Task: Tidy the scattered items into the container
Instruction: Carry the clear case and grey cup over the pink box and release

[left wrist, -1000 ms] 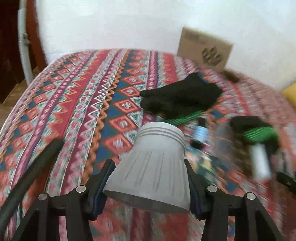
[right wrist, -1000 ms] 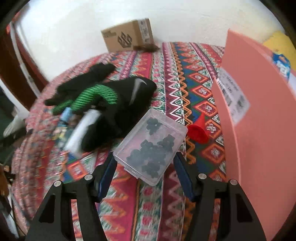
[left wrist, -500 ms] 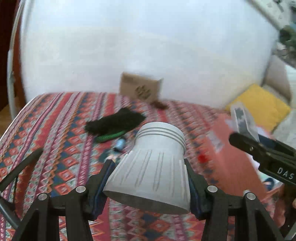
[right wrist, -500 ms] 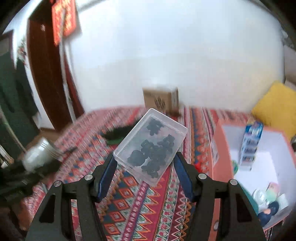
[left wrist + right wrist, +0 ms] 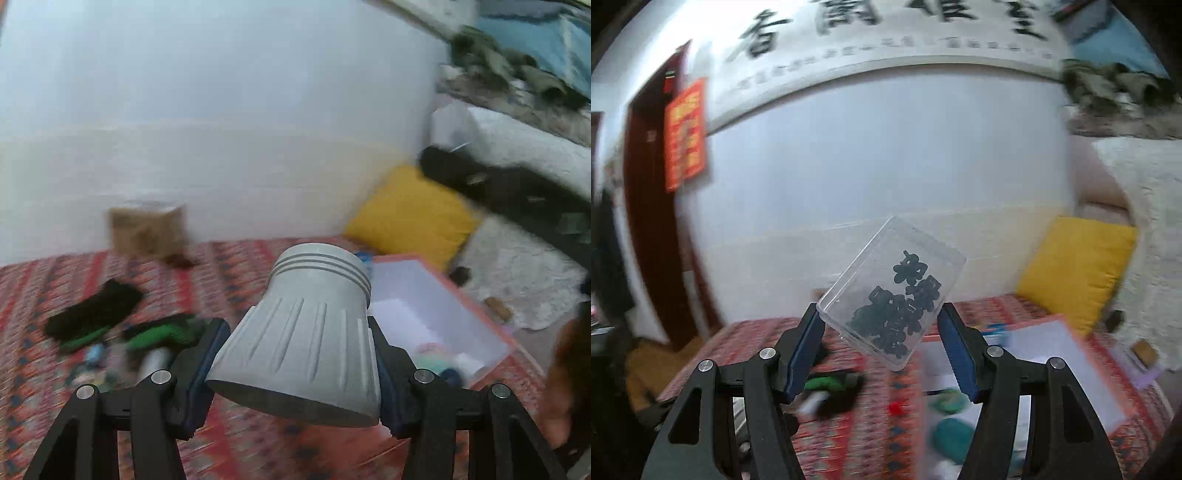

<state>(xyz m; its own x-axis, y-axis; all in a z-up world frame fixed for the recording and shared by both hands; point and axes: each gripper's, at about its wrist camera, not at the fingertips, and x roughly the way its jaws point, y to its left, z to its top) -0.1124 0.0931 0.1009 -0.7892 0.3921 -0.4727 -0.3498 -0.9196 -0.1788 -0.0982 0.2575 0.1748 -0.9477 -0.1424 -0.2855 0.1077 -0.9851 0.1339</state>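
R tool point(image 5: 882, 332) clamps clear case point(image 5: 892, 291) w/ black bits, above bin point(image 5: 1067, 363).

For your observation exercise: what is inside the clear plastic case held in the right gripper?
Through the clear plastic case, shut in the right gripper, a loose heap of small black parts shows. Their exact kind and number cannot be told; they overlap.

Black gripper point(image 5: 295, 354), blue pads point(image 5: 807, 347), silver screws.
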